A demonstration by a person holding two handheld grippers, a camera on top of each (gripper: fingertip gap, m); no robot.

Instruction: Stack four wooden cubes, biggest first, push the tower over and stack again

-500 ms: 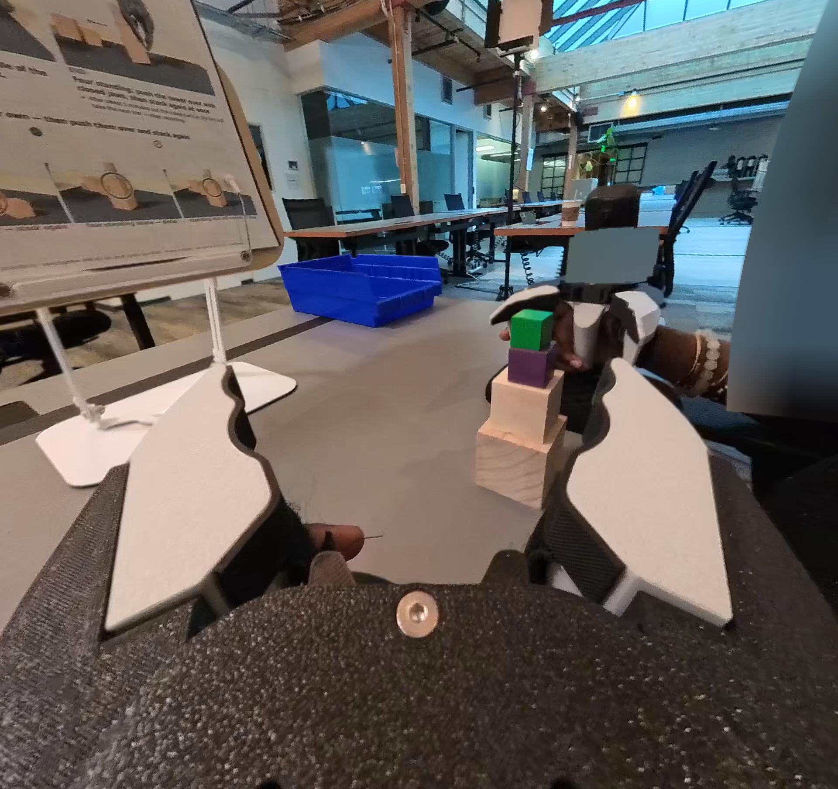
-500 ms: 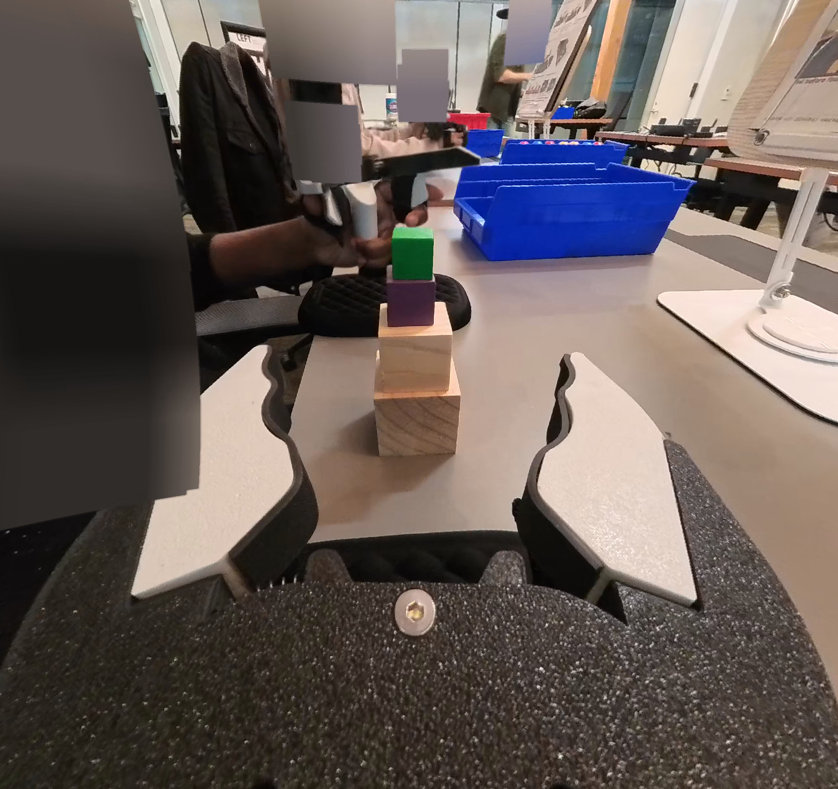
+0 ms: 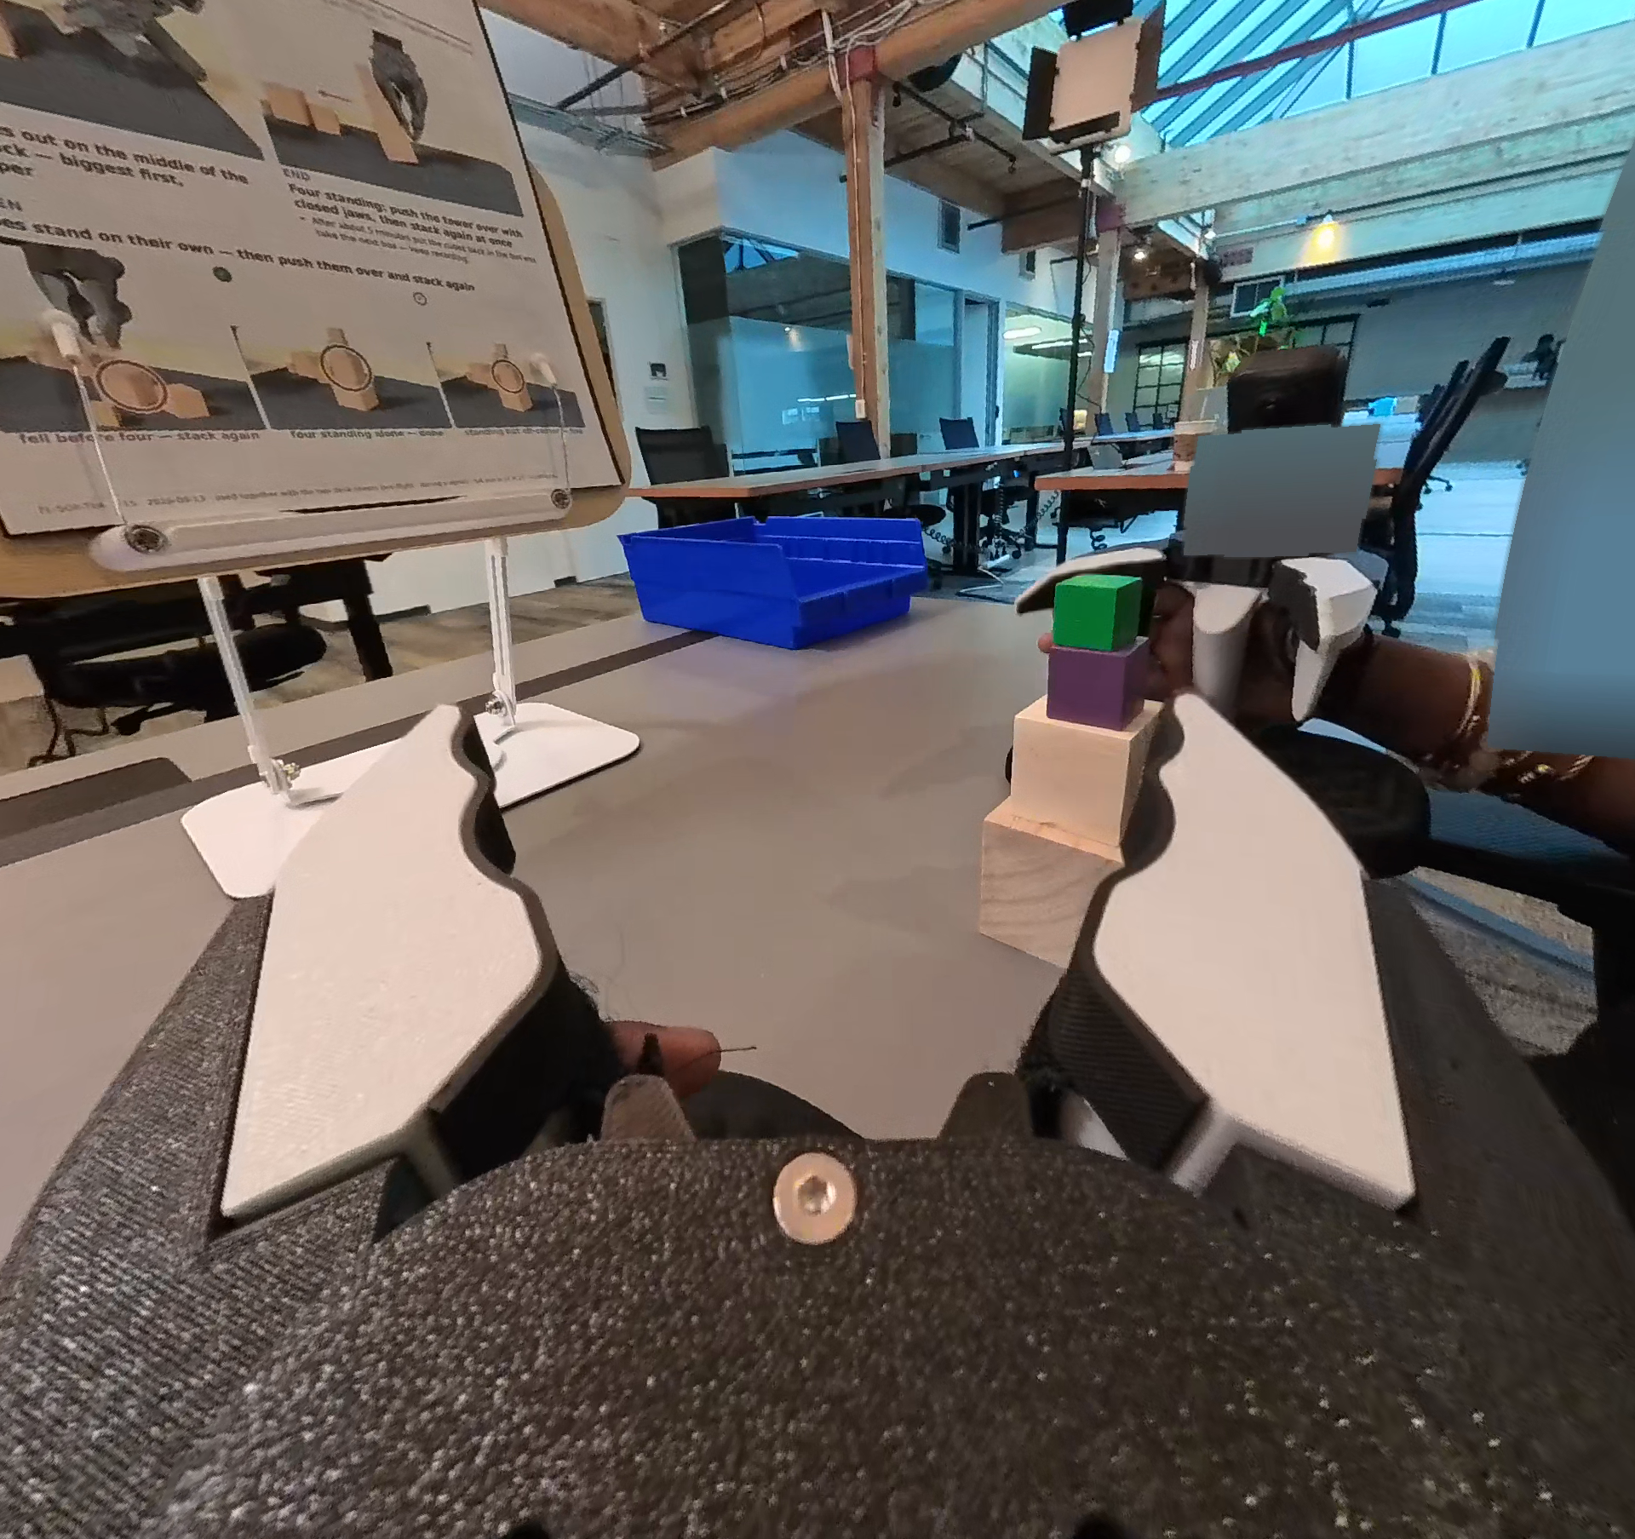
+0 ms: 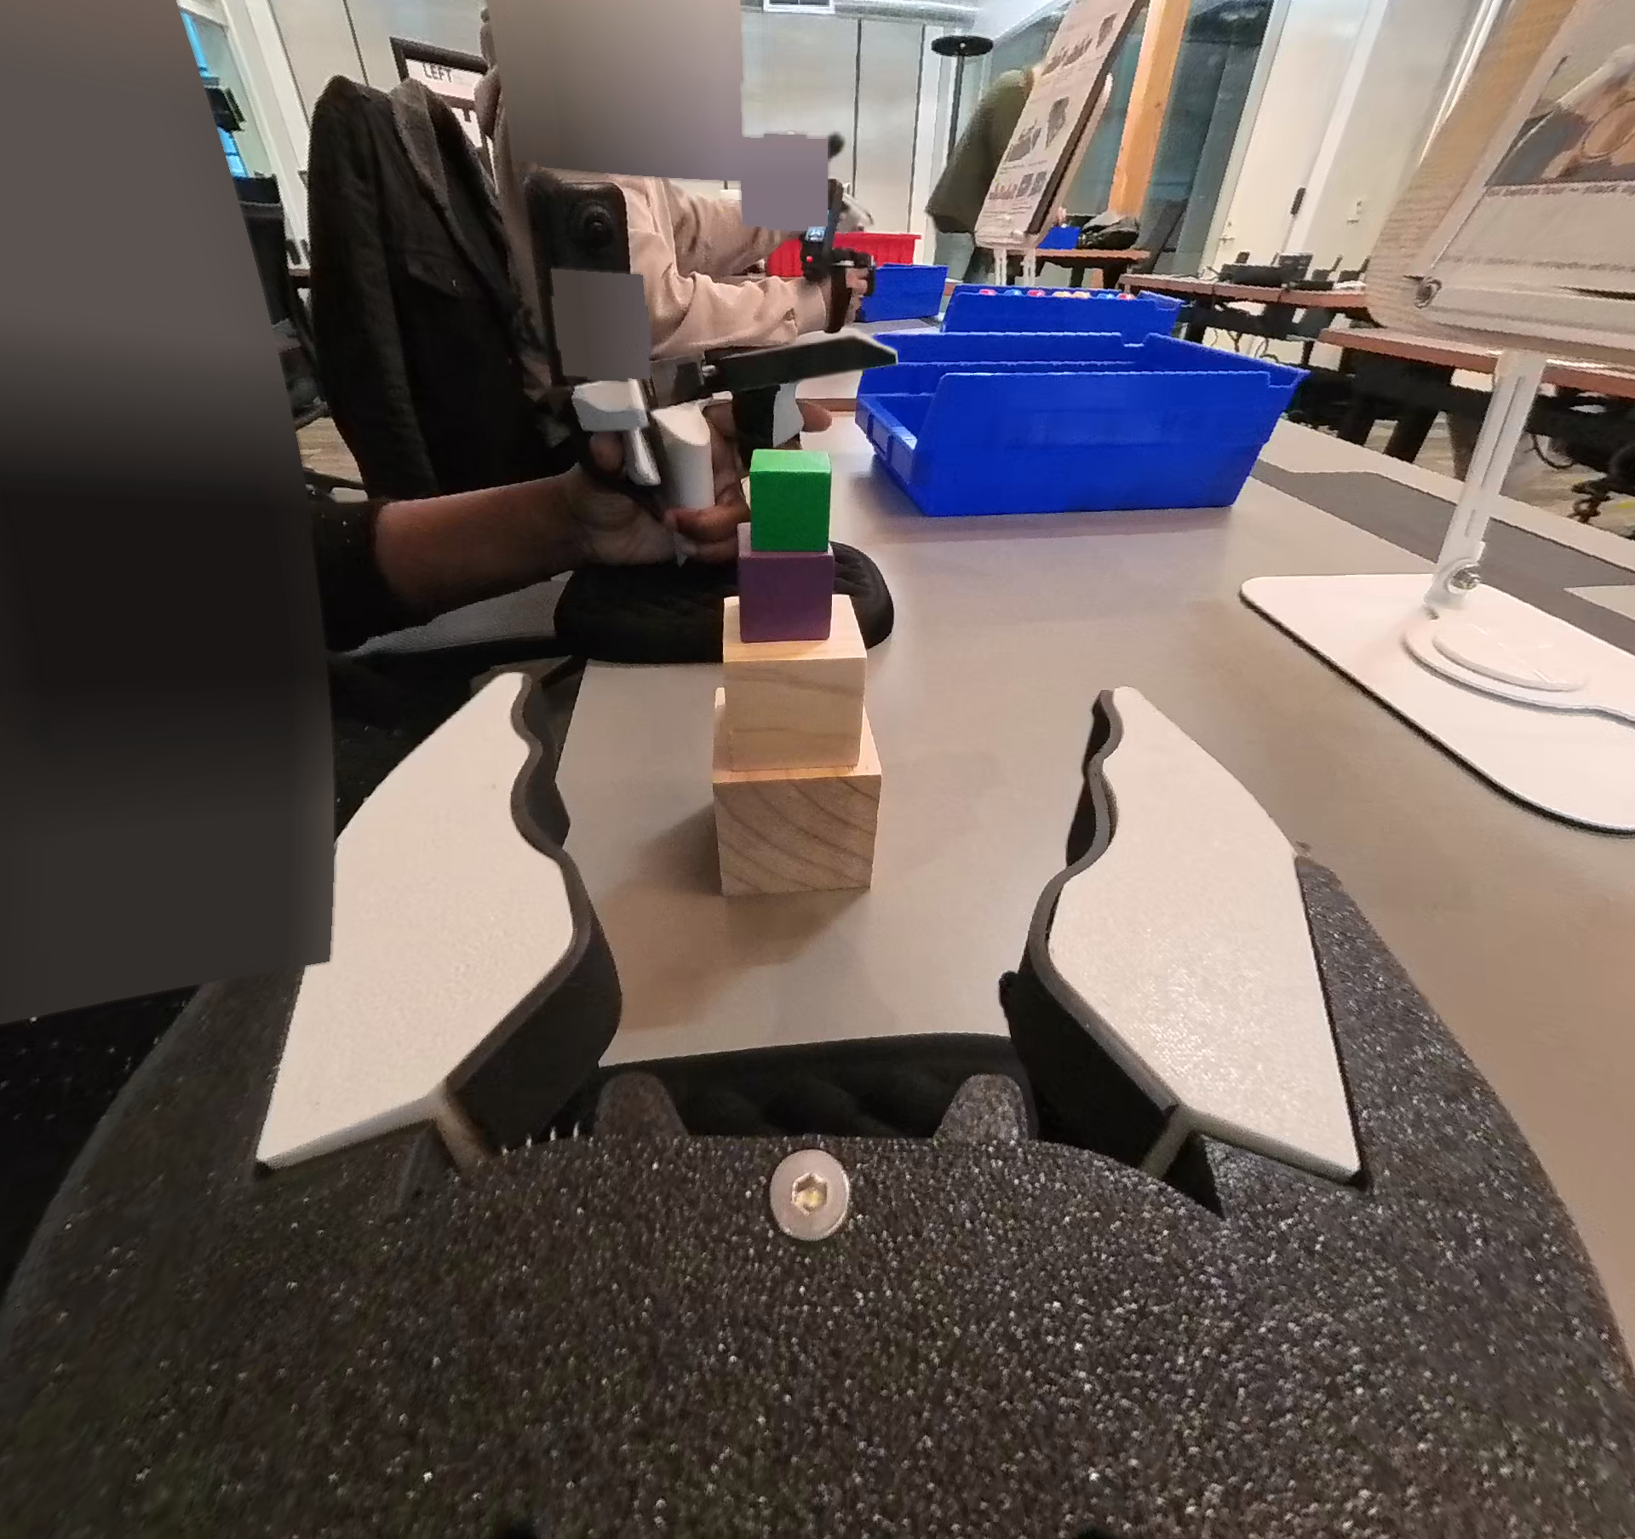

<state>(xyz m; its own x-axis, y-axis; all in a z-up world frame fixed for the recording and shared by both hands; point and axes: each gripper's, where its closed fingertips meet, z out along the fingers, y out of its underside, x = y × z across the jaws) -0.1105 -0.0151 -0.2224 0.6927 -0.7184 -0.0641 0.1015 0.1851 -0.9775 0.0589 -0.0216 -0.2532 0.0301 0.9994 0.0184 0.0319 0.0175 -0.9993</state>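
A tower of four blocks is seen standing on the grey table (image 4: 1106, 656): a large wooden block (image 4: 796, 828) at the bottom, a smaller wooden block (image 4: 794, 705) on it, then a purple block (image 4: 786, 596), and a green block (image 4: 790, 500) on top. In the right wrist view the tower is framed squarely ahead of the right gripper (image 4: 818, 700), whose jaws are spread wide with nothing between the pads; the tower stands beyond the fingertips, untouched. In the left wrist view the same tower (image 3: 1075, 753) is pushed to the right edge of the jaws, partly covered by the right-hand finger (image 3: 1239, 921) of the left gripper (image 3: 818, 718), which is likewise wide open and bare; whether that finger touches the wooden blocks cannot be told. Only the right wrist view shows the left gripper from outside, held in a hand (image 4: 619, 514) just behind the tower; only the left wrist view shows the right gripper's handle and hand (image 3: 1239, 647) behind the green block. A blue bin (image 3: 779, 581) is shown farther back on the table in both views. An instruction board on a white stand (image 3: 265, 213) is shown in full only in the left wrist view; in the other, mostly its base plate (image 4: 1416, 665) is seen.
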